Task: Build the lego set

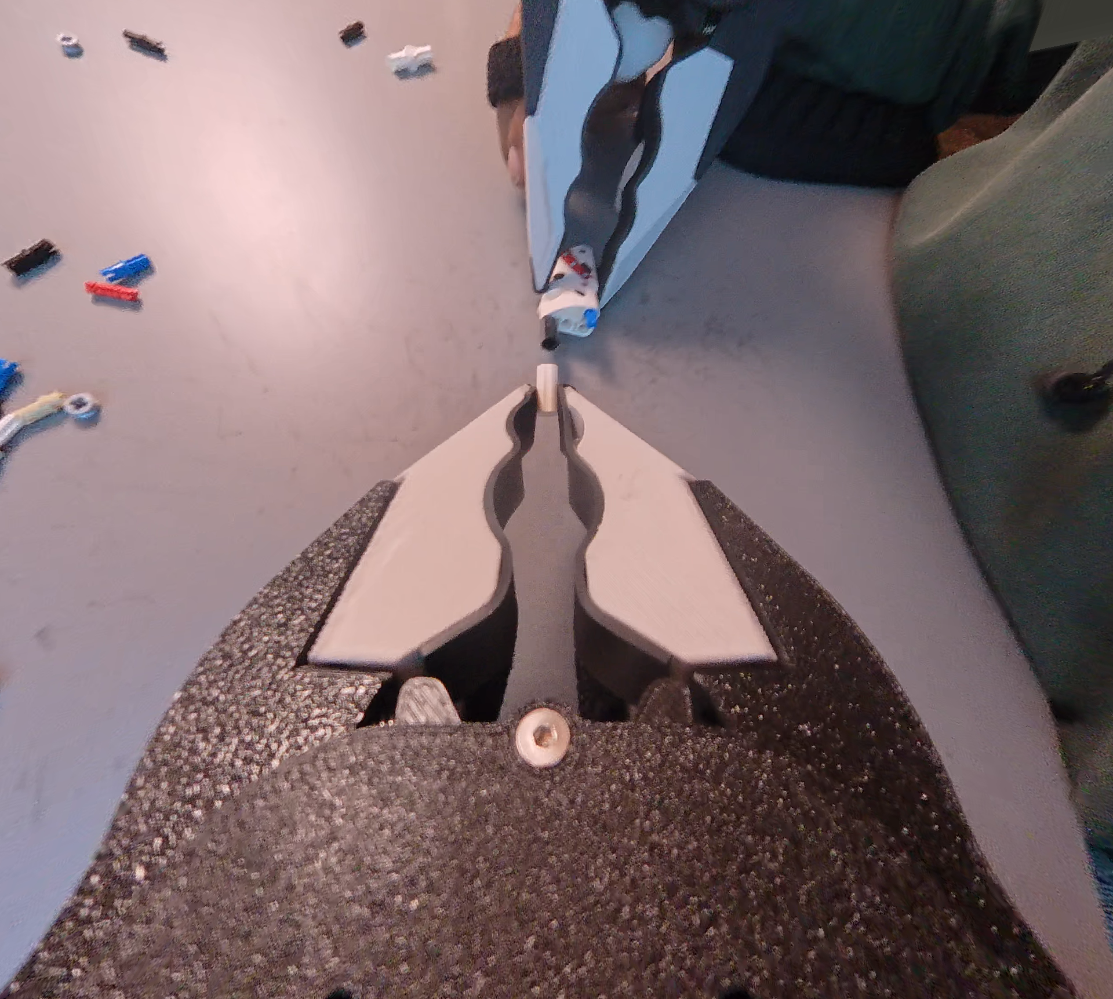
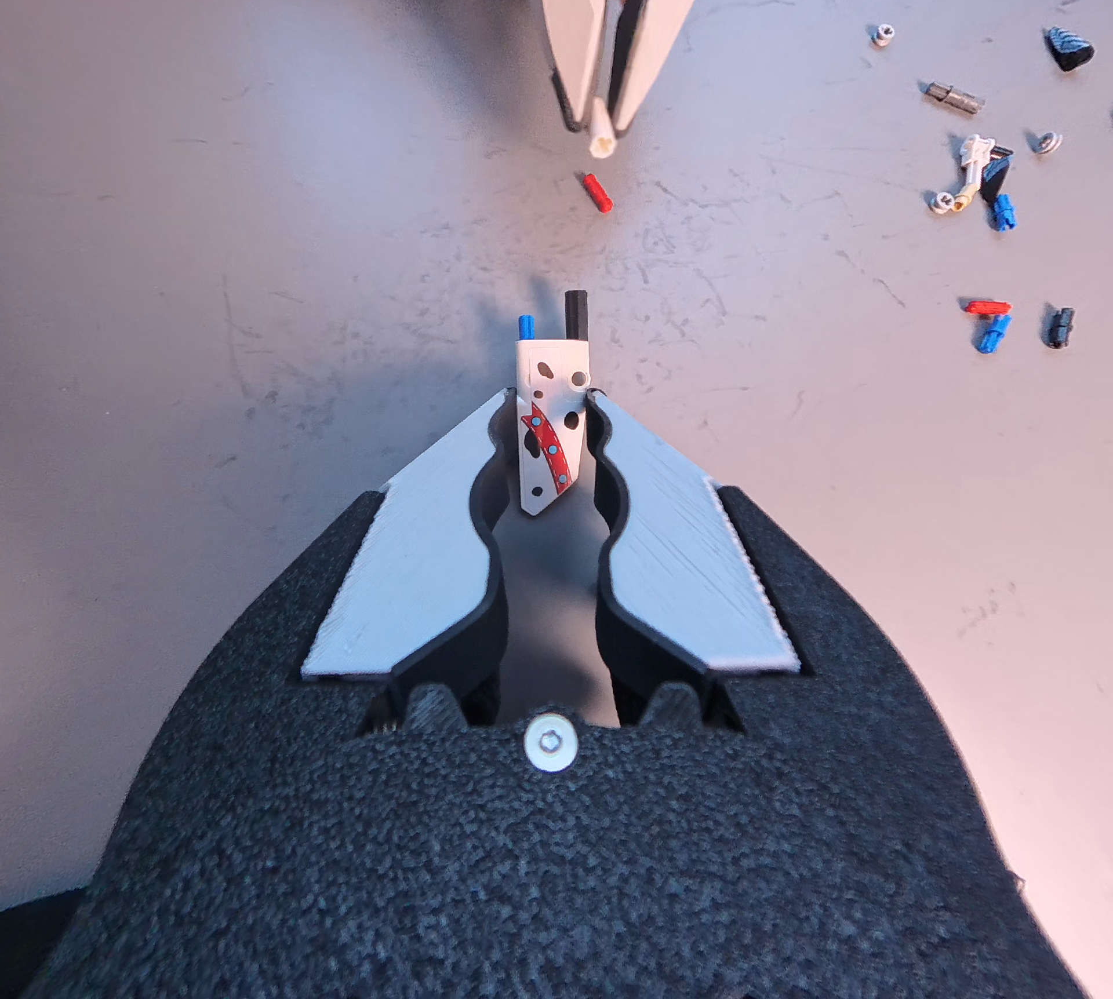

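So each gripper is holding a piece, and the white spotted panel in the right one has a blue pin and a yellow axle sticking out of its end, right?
Nearly. The axle is black, not yellow, as the right wrist view shows. It stands beside the blue pin on the white spotted panel in the right gripper; the left gripper holds a small cream tube.

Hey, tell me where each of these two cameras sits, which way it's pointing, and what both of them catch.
Left wrist view: sits behind the left tongs, looking along them across the grey table; they pinch a cream connector, and a hand shows beyond.
Right wrist view: sits behind the right tongs, facing the opposite way; they hold a spotted white panel.
Shared: each sees the other tongs tip to tip, both held pieces, and the loose pins.
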A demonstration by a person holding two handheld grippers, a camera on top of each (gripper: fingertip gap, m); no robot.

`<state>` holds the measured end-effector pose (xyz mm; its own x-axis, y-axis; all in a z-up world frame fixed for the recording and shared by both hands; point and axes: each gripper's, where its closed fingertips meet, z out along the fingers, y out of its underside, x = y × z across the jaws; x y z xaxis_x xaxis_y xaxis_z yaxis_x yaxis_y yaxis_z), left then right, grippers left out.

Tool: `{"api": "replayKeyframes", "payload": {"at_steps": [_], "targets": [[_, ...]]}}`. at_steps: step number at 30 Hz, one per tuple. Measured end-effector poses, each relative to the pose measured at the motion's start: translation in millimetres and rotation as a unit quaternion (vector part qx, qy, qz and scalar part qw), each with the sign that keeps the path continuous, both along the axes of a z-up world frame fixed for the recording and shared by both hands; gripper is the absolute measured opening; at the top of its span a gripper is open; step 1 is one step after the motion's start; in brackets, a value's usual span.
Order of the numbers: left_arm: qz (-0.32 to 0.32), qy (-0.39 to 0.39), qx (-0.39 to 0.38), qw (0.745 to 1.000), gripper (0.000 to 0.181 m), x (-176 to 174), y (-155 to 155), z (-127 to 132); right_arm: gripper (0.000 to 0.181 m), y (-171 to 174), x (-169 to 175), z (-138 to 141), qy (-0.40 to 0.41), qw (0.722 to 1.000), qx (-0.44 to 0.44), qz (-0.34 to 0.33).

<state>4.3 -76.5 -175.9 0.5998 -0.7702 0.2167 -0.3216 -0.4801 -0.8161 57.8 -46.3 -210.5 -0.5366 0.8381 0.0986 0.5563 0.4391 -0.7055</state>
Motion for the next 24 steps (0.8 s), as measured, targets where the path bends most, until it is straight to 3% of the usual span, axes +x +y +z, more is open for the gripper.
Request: {"api": "replayKeyframes", "payload": {"at_steps": [5, 16, 24], "targets": [[-0.019, -0.032, -0.038, 0.999, 0.006, 22.6, -9.2, 2.7, 0.022, -0.5, -2.8, 0.8, 0.011, 1.000, 0.004, 0.001], [0.005, -0.003, -0.169, 0.986, 0.006, 39.1, -9.3, -29.0, 0.021, -6.5, -6.9, 0.8, 0.024, 0.999, 0.020, 0.010], [0.015, -0.072, -0.260, 0.963, 0.006, 41.7, -7.9, -25.7, 0.021, -8.1, -5.9, 0.4, 0.025, 0.999, 0.038, 0.018]]}}
